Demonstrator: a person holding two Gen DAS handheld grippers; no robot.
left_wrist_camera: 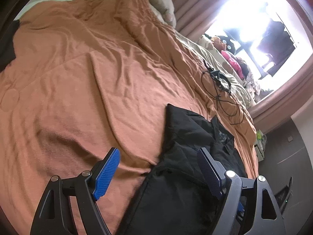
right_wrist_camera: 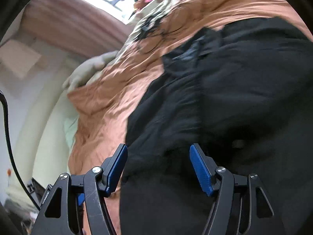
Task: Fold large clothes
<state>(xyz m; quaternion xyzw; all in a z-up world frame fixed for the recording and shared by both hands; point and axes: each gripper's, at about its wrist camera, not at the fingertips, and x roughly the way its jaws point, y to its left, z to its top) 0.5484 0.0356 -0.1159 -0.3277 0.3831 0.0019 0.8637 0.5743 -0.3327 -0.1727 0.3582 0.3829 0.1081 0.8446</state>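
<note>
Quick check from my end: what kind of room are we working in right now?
Most likely a bedroom. The black garment lies on a bed covered by an orange blanket, with a pillow at its far end and pink curtains beside a bright window.

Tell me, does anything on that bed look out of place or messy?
Yes. A tangle of thin black cables lies loose on the orange blanket, just beyond the black garment being folded. The blanket is rumpled, and toys are heaped by the window.

One black garment, one orange blanket, two grippers, one cable tangle
</note>
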